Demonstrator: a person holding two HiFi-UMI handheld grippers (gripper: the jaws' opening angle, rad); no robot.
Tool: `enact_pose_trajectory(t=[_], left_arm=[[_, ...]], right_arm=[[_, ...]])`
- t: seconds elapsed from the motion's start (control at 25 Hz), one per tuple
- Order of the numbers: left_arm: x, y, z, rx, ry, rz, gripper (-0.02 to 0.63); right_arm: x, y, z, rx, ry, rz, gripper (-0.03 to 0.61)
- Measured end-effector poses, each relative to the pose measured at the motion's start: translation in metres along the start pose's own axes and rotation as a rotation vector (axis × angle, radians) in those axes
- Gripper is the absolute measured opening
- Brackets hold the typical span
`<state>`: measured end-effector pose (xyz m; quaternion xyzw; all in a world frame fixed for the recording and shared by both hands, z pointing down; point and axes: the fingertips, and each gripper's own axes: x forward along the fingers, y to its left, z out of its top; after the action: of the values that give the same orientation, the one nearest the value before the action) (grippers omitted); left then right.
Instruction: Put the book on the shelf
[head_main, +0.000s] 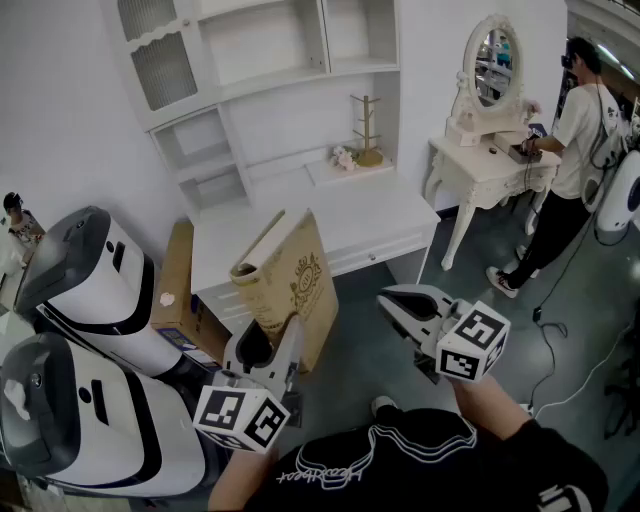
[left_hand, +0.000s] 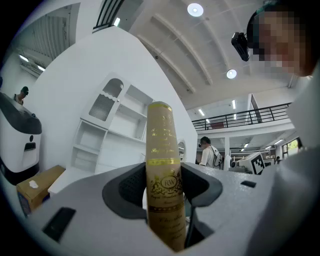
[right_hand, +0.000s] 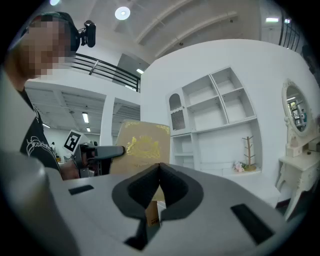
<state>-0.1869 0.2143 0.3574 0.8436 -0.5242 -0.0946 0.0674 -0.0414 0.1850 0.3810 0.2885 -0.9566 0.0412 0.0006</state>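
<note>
A tan book (head_main: 292, 283) with a gold emblem on its cover stands upright in the air in front of the white desk (head_main: 370, 225). My left gripper (head_main: 268, 345) is shut on its lower end. In the left gripper view the gold-printed spine (left_hand: 162, 150) rises between the two pads (left_hand: 125, 187). The white shelf unit (head_main: 270, 50) stands on the desk behind the book, its compartments bare. My right gripper (head_main: 385, 297) hovers to the right of the book, apart from it, jaws shut and empty. In the right gripper view the book (right_hand: 142, 145) is ahead and to the left of that gripper (right_hand: 159, 167).
A cardboard box (head_main: 180, 290) leans at the desk's left end, beside two white and black machines (head_main: 90, 280). A small wooden stand (head_main: 368, 130) and flowers (head_main: 345, 157) sit on the desk's raised ledge. A vanity table with an oval mirror (head_main: 490, 150) stands at right, with a person (head_main: 575, 150) beside it.
</note>
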Motion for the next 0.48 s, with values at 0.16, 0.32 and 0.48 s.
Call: enact_pose_trajectory(t=[0.16,0.32,0.48], left_arm=[[0.0003,0.0002,-0.0008,0.000,0.005,0.000,0.199],[0.0015,0.0011,-0.0014,0.002,0.010,0.010,0.201],[0.0007,0.0019,-0.0014,0.010,0.007,0.022,0.199]], right_arm=[[0.0016,-0.0001,-0.0012,0.005,0.000,0.003,0.006],[0.0037,-0.0025,-0.0020,0.008,0.003,0.009,0.006],[0.0052,-0.0071,-0.0016,0.020,-0.012,-0.005,0.006]])
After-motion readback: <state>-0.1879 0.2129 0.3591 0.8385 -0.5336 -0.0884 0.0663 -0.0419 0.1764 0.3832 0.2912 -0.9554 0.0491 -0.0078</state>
